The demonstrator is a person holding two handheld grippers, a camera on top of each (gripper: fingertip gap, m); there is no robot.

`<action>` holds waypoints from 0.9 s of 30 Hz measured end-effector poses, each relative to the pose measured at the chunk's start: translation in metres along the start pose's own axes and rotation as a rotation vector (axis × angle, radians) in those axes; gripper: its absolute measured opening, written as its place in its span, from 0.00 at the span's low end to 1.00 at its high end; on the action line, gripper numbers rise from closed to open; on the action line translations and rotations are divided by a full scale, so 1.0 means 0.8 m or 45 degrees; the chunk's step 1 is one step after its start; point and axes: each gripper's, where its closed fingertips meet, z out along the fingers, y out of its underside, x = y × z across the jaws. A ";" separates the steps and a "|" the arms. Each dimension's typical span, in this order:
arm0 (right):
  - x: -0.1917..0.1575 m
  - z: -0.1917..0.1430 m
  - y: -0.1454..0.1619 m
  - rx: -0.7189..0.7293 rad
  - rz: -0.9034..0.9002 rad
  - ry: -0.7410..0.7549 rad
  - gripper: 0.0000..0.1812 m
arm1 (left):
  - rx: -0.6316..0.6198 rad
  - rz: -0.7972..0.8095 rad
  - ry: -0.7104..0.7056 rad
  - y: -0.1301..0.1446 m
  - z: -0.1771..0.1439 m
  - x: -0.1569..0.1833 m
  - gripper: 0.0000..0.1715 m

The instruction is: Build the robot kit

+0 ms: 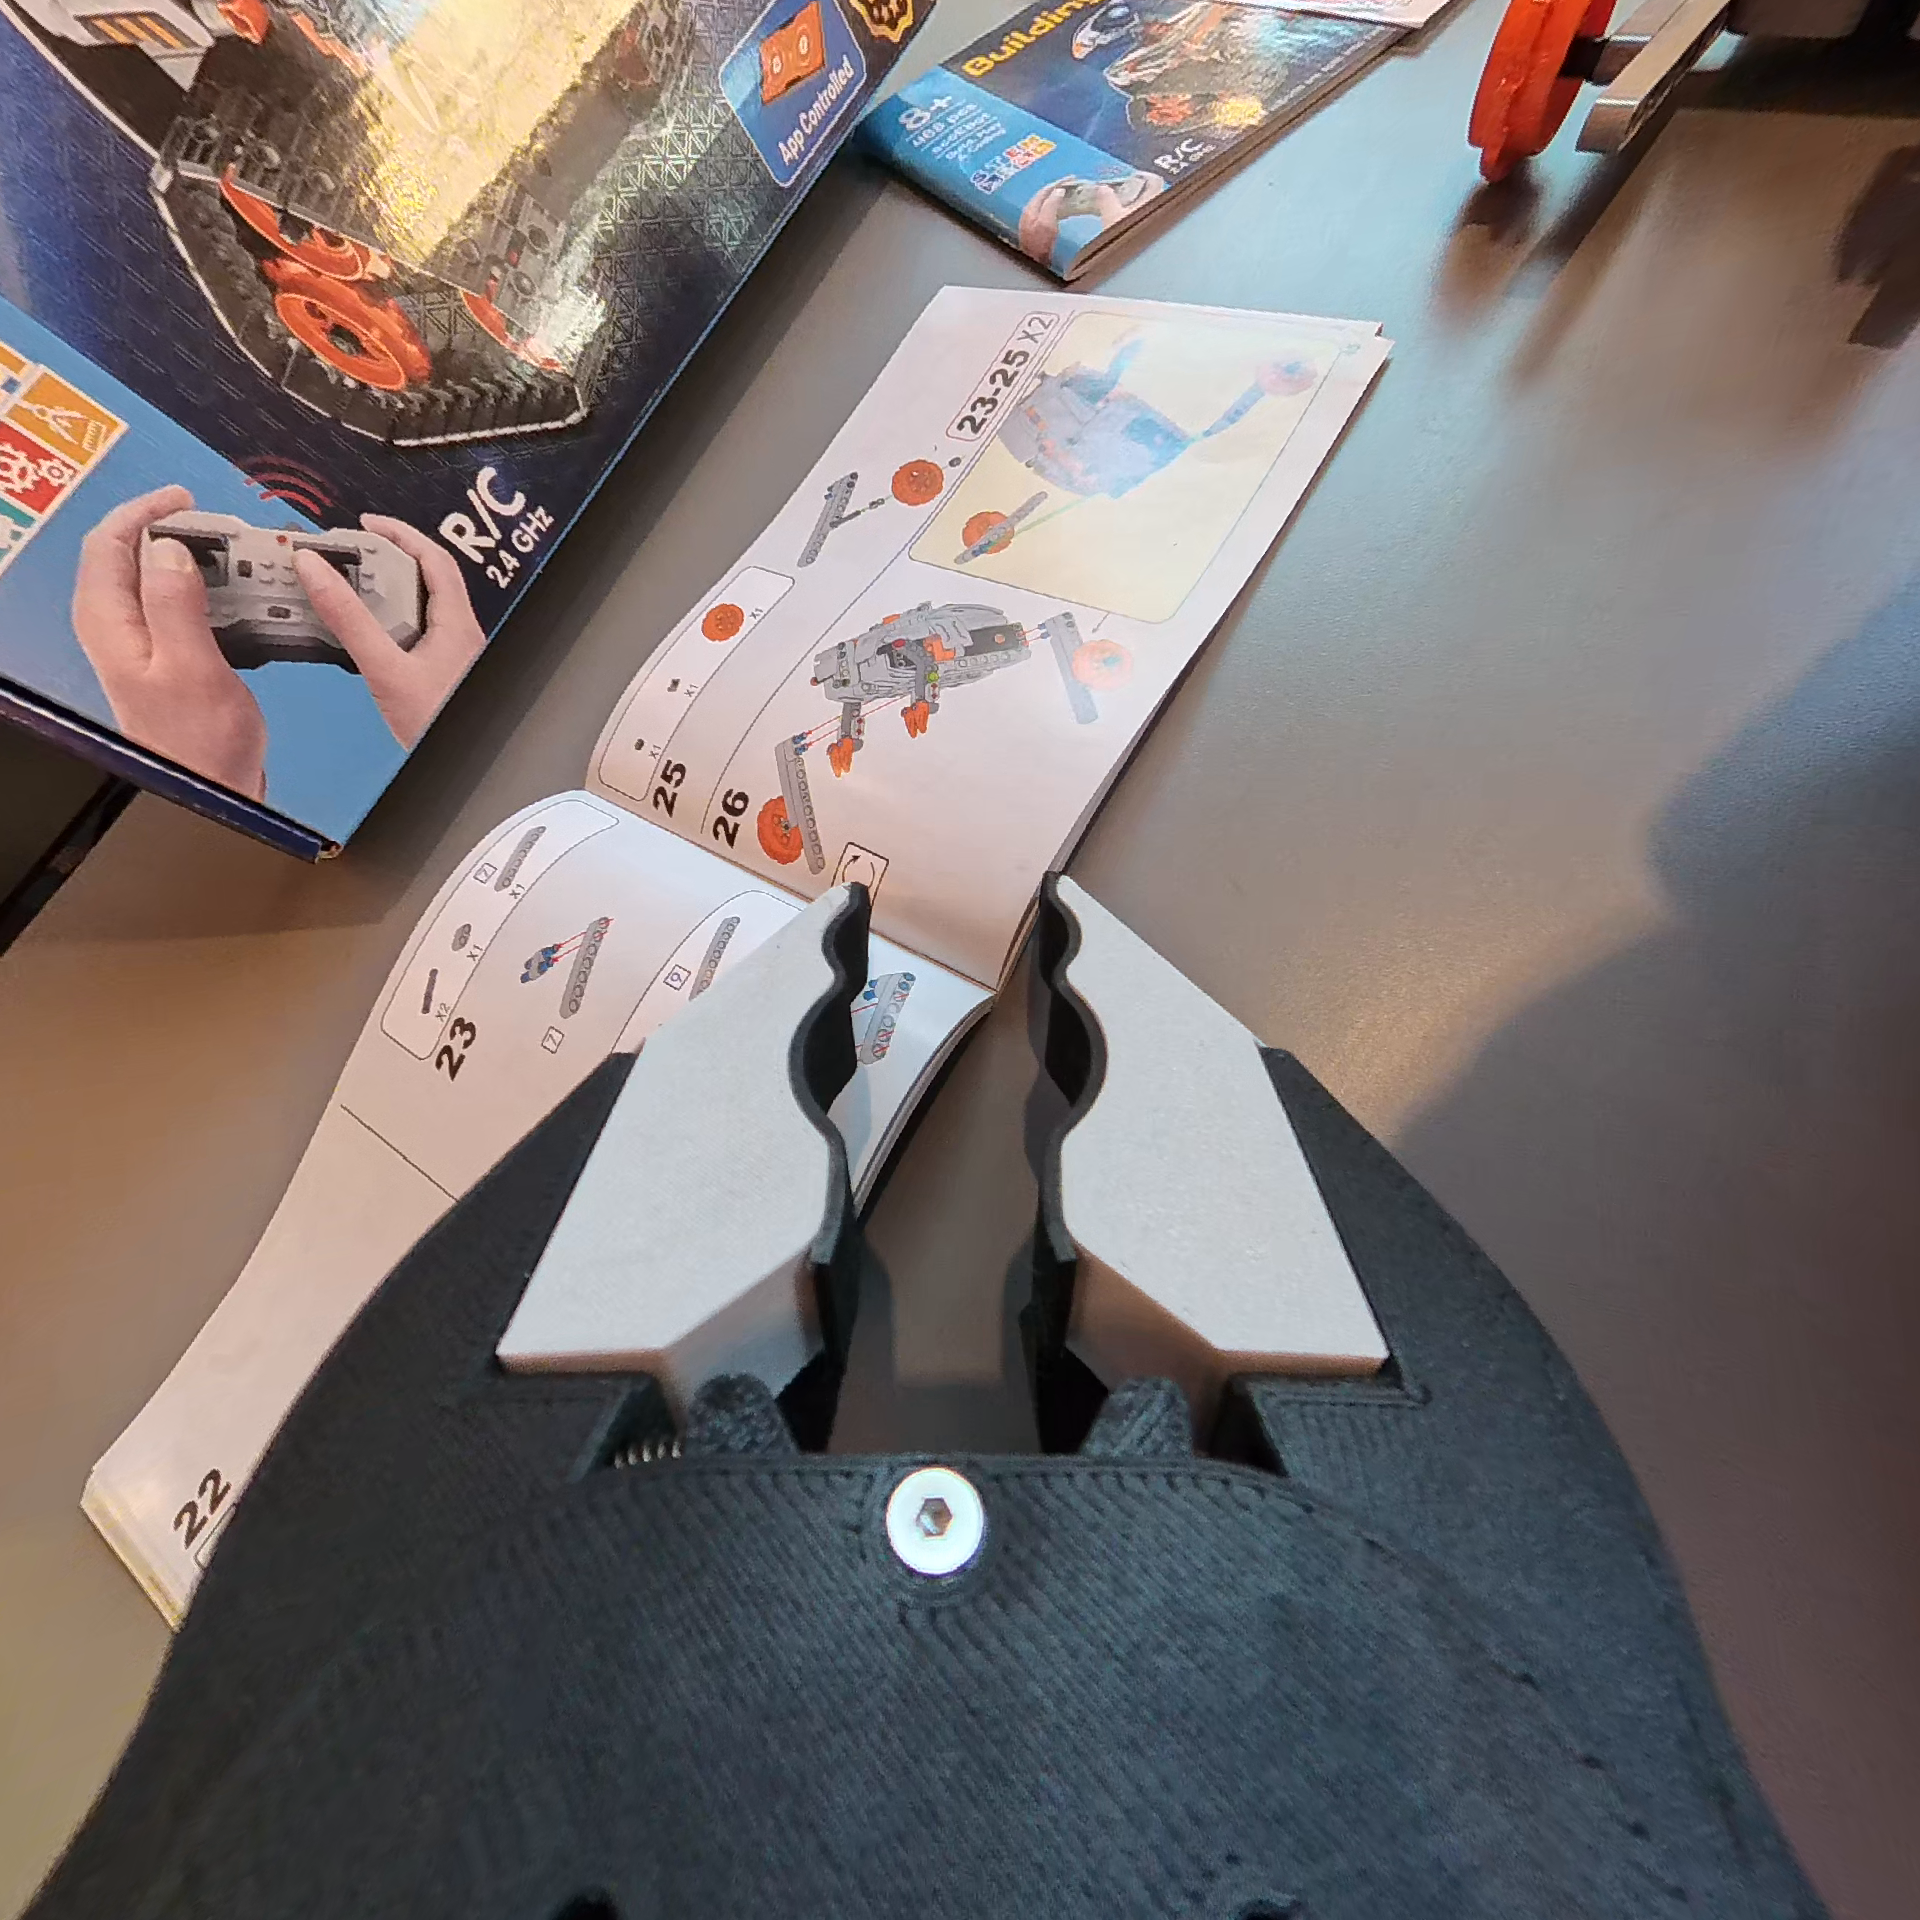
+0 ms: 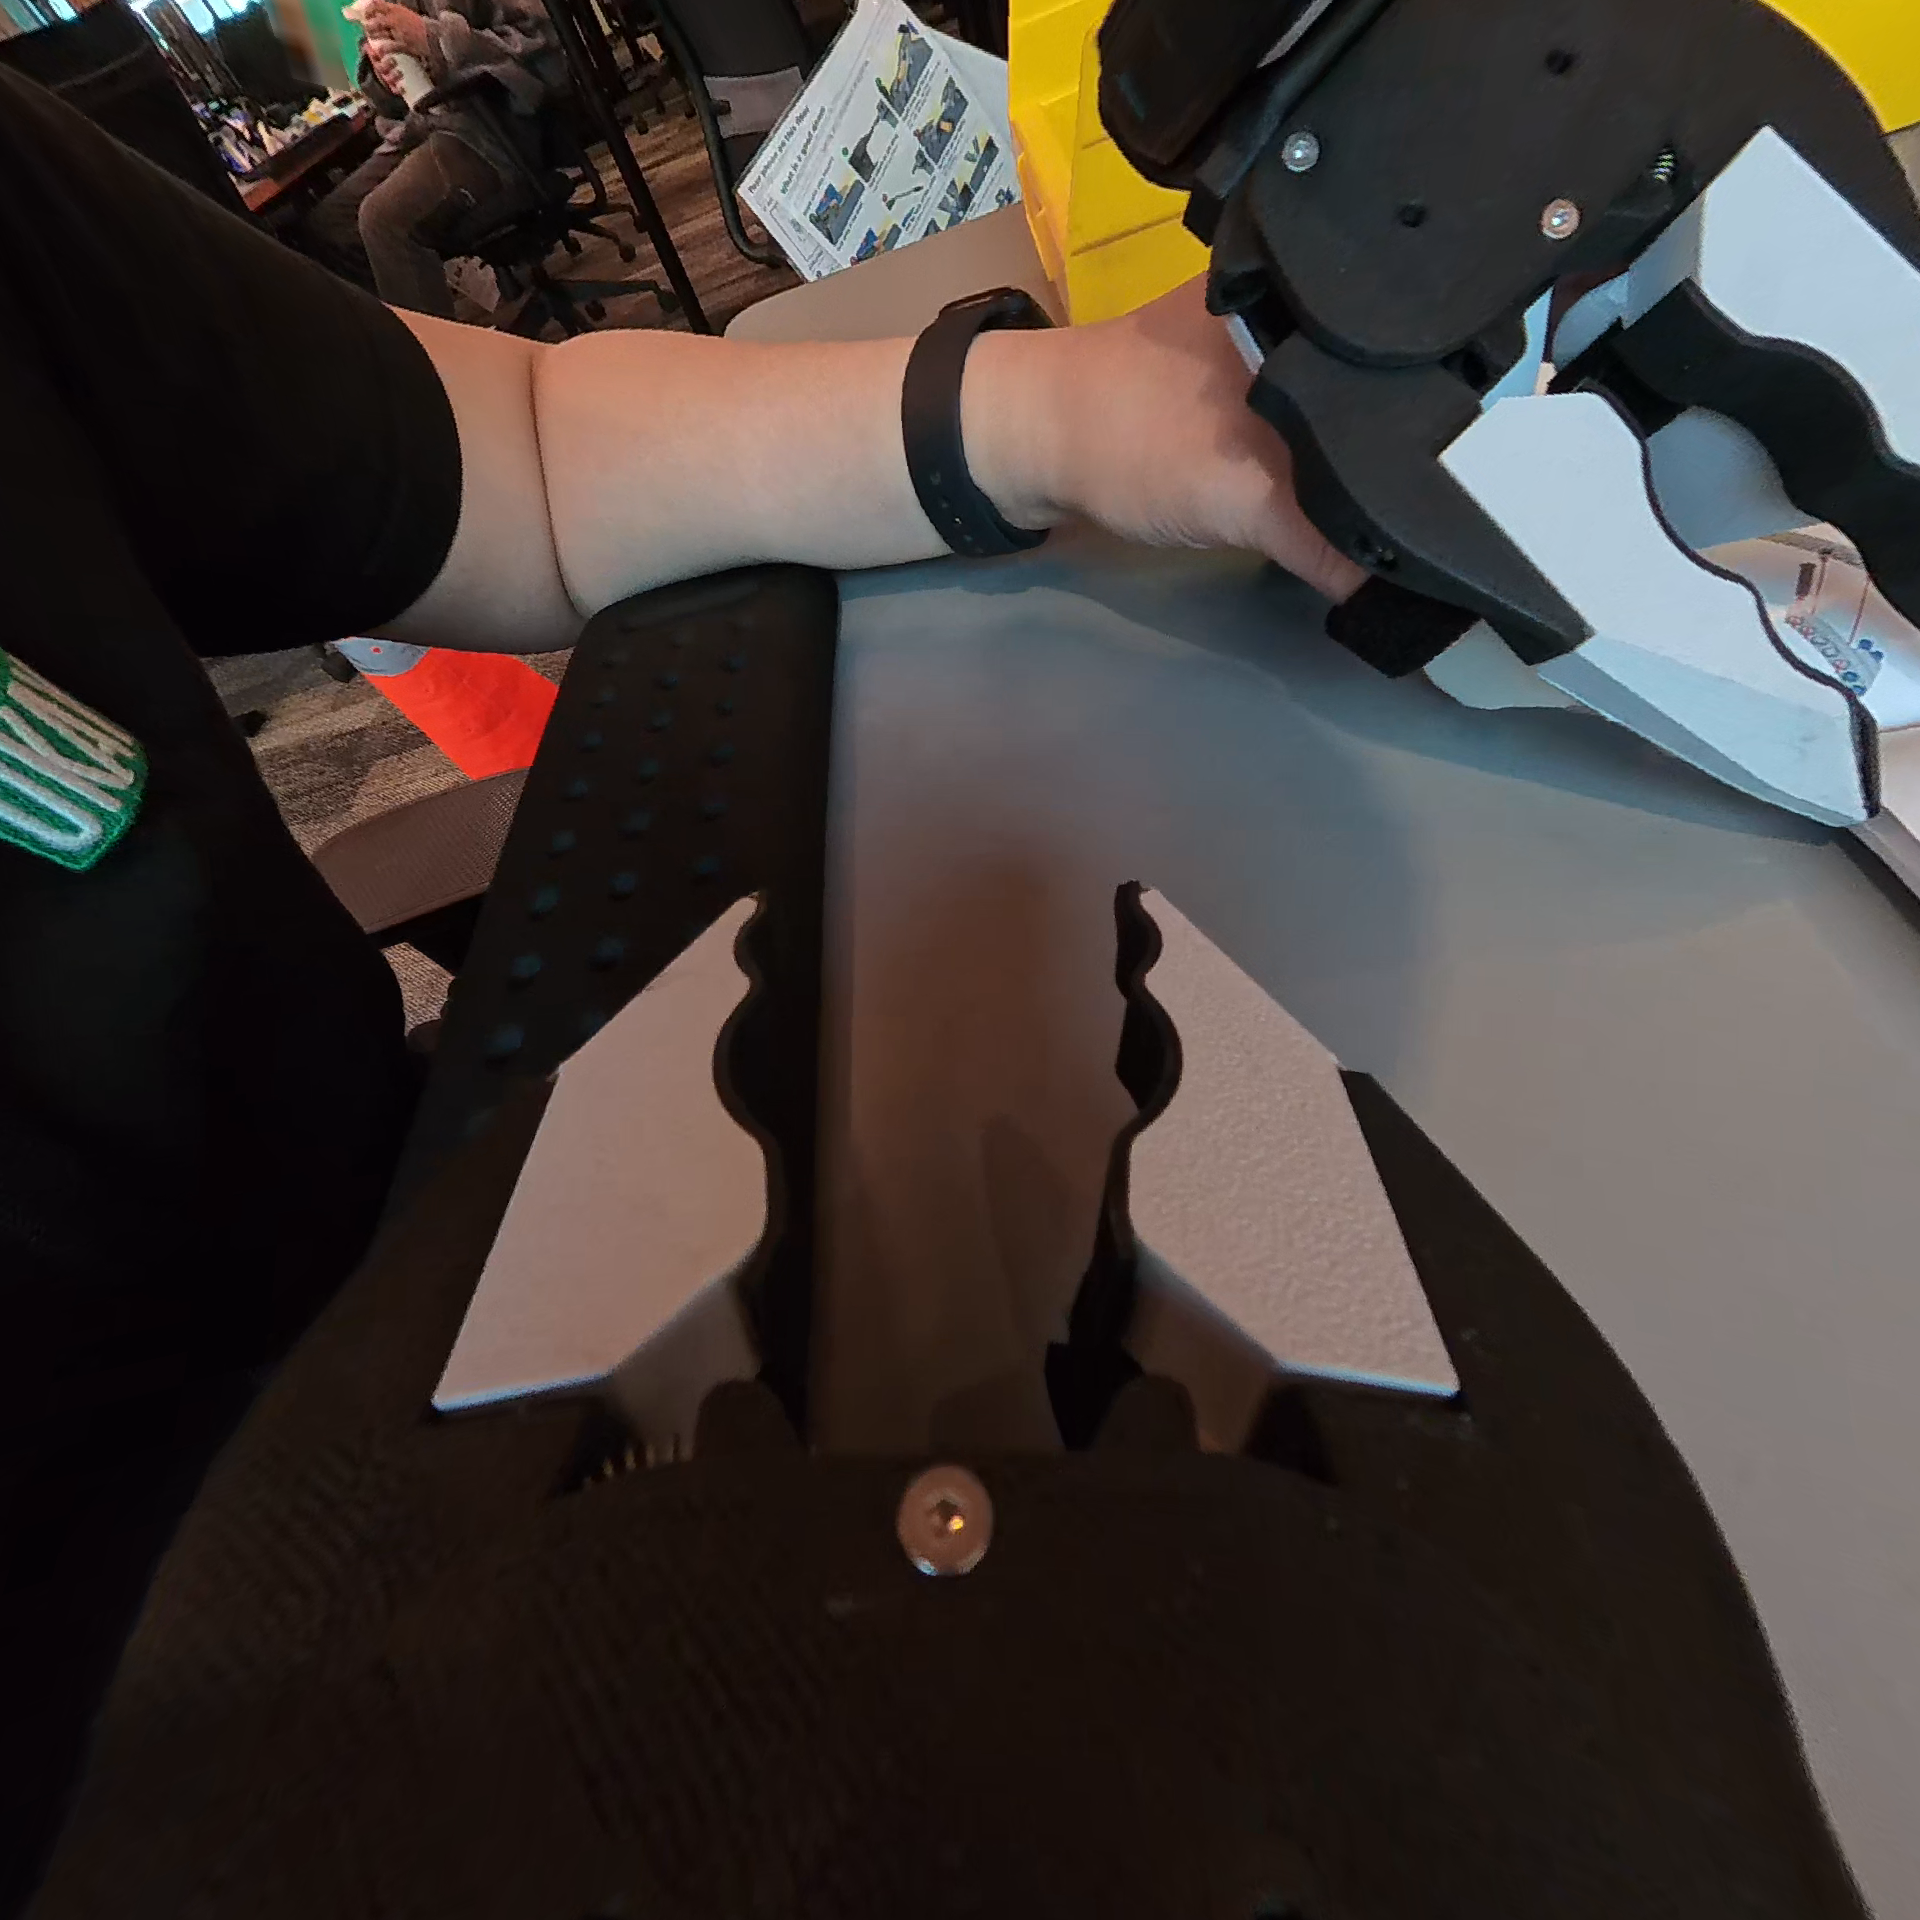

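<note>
The left tongs [image 1: 951,904] hung gaping and empty just over the near edge of an open instruction booklet [image 1: 935,665], which lay flat on the grey worktop [image 1: 1558,935], pages up, presumably so its build diagrams could be read. To the far left sat a toy kit box [image 1: 312,364], picture side up; a second, closed booklet [image 1: 1101,135] lay beyond, and an orange wheel on a grey beam [image 1: 1527,83] at the far right. The right tongs [image 2: 940,904] were parted too, gripping nothing, hovering over bare worktop near its edge. In that view the person's hand [image 2: 1143,436], with a black wristband [image 2: 956,426], steadied the left tongs low over the page.
</note>
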 end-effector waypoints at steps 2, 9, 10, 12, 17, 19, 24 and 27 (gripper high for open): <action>0.000 0.000 0.000 0.001 -0.002 -0.003 0.35 | -0.001 0.003 -0.002 0.000 0.000 0.000 0.18; -0.002 0.000 0.001 -0.005 -0.013 -0.002 0.35 | 0.003 -0.005 0.000 0.000 0.000 -0.001 0.18; -0.002 0.000 0.001 -0.006 -0.017 -0.002 0.35 | 0.004 -0.007 -0.001 0.000 0.000 -0.001 0.19; -0.002 0.001 0.001 -0.010 -0.029 0.004 0.35 | 0.007 -0.010 -0.002 -0.001 0.000 -0.001 0.19; 0.015 -0.004 0.002 -0.039 -0.172 0.111 0.35 | 0.010 -0.021 -0.005 -0.001 -0.001 -0.003 0.20; 0.031 -0.010 0.000 -0.046 -0.237 0.201 0.35 | 0.016 -0.025 -0.006 -0.002 -0.001 -0.003 0.20; 0.062 -0.017 0.003 -0.088 -0.268 0.352 0.37 | 0.025 -0.036 -0.004 -0.003 -0.002 -0.004 0.20; 0.085 -0.027 0.000 -0.123 -0.332 0.491 0.37 | 0.035 -0.042 -0.007 -0.004 -0.003 -0.005 0.20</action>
